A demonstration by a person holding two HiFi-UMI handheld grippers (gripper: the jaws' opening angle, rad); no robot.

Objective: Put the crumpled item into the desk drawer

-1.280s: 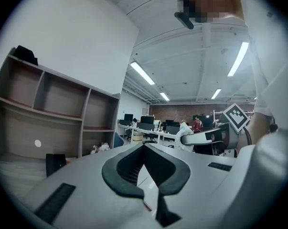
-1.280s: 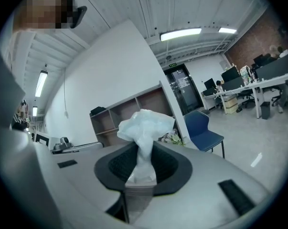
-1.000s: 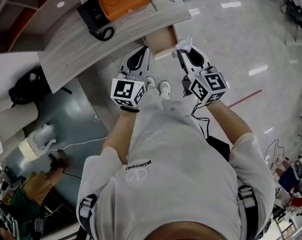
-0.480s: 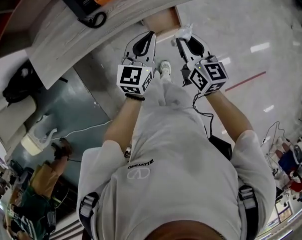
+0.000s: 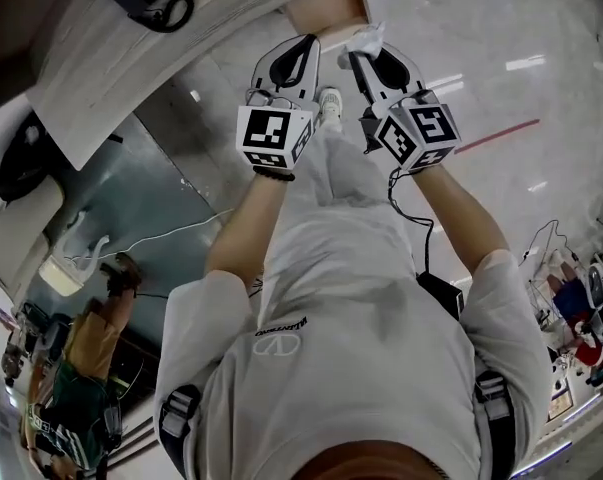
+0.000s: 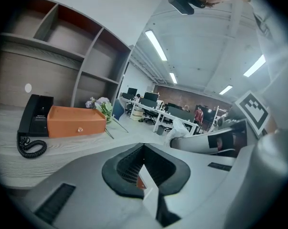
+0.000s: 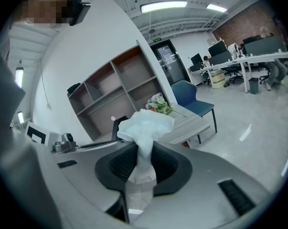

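Up at the top of the head view, we hold both grippers out toward the desk (image 5: 101,78), whose drawer (image 5: 326,10) stands open. Our right gripper (image 5: 364,56) has its jaws partly closed, pinching the crumpled item (image 5: 367,38), a pale wad of tissue that puffs out beyond the jaw tips. The wad sits by the drawer's front edge. It seems to be at the edge rather than inside, though from this steep angle we cannot be sure. Our left gripper (image 5: 303,46) is close beside the right one, its tips pointing at the drawer's front. Its own view shows the jaws closed together with nothing between them. On the desk top, in the left gripper view, we see a black telephone (image 6: 35,116) just beside an orange box (image 6: 77,121), with a bunch of flowers (image 6: 101,104) at the box's far end.
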